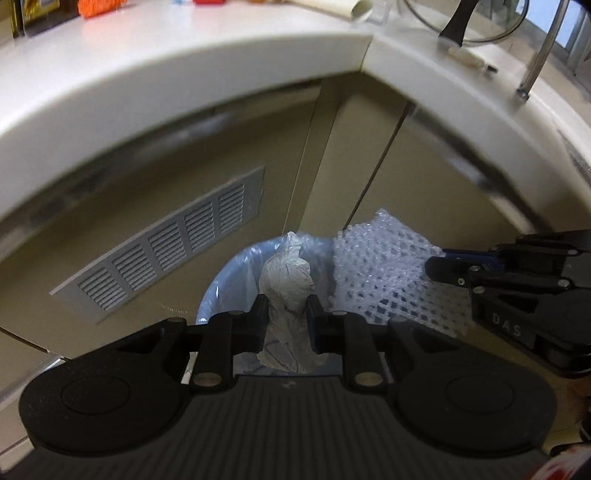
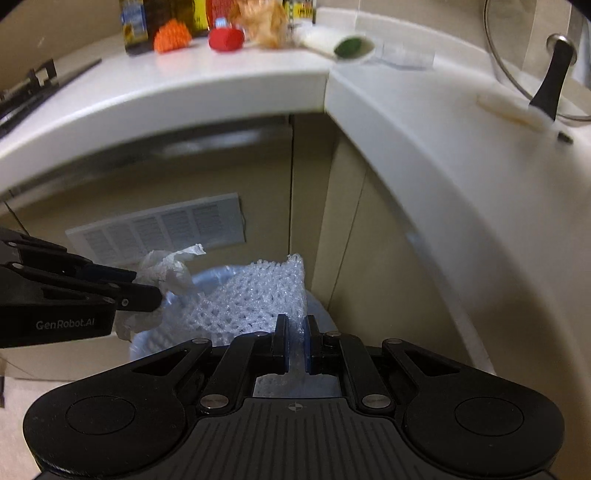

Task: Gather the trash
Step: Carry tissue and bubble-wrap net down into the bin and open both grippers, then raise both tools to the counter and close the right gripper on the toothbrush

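Note:
A bin with a pale blue liner [image 1: 225, 280] stands on the floor in the corner under the counter. My left gripper [image 1: 287, 306] is shut on a crumpled white wrapper [image 1: 286, 280], held over the bin's mouth. My right gripper [image 2: 294, 328] is shut on a sheet of white foam netting [image 2: 251, 295], which hangs over the bin [image 2: 317, 306]. In the left wrist view the netting [image 1: 380, 273] spreads to the right of the wrapper, with the right gripper [image 1: 432, 264] at its edge. From the right wrist, the left gripper [image 2: 147, 286] and its wrapper [image 2: 166, 269] show at left.
A white L-shaped countertop [image 2: 221, 85] overhangs the bin, above beige cabinet doors [image 1: 424, 192] and a vent grille [image 1: 166, 243]. On the counter are bottles [image 2: 135, 26], an orange scrubber [image 2: 171, 37], a red cap [image 2: 226, 38], crumpled brown paper [image 2: 266, 22] and a glass lid [image 2: 532, 62].

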`<state>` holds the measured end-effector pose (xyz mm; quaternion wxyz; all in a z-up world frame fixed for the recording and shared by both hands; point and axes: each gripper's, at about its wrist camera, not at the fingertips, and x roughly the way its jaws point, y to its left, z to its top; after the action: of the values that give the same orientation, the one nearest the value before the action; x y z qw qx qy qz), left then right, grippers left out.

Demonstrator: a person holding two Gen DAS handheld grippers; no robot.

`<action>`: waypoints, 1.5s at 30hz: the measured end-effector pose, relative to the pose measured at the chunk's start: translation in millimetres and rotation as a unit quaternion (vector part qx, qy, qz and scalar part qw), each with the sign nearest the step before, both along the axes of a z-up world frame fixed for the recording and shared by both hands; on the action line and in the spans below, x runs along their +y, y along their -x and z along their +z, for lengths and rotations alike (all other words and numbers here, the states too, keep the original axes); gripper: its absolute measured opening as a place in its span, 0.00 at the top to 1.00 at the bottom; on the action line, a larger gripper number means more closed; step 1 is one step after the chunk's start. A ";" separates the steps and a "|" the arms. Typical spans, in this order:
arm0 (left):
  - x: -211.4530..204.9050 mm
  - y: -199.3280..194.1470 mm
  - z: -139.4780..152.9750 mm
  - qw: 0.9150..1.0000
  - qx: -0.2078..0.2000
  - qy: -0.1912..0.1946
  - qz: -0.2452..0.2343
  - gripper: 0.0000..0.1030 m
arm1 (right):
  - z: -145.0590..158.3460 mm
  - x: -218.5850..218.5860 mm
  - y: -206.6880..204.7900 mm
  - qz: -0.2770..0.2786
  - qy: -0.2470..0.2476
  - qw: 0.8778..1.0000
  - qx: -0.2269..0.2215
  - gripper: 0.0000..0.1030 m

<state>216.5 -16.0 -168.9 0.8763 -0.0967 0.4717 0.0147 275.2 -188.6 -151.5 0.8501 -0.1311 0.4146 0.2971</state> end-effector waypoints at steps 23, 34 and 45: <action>4.2 0.9 4.2 0.999 0.026 0.000 0.031 0.63 | -29.5 9.3 -17.1 0.008 0.009 0.999 0.045 0.92; 8.5 -0.3 -10.7 0.999 0.038 0.002 0.034 0.63 | -51.7 25.9 -11.8 0.010 0.013 0.998 0.067 0.92; 18.2 3.0 -22.7 0.998 0.049 0.004 0.044 0.63 | -74.4 36.3 -6.5 0.007 0.010 0.995 0.103 0.55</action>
<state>213.5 2.2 -191.6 0.8502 -0.1198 0.5096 0.0563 281.7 -152.3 -225.8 0.7996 -0.1110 0.5017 0.3109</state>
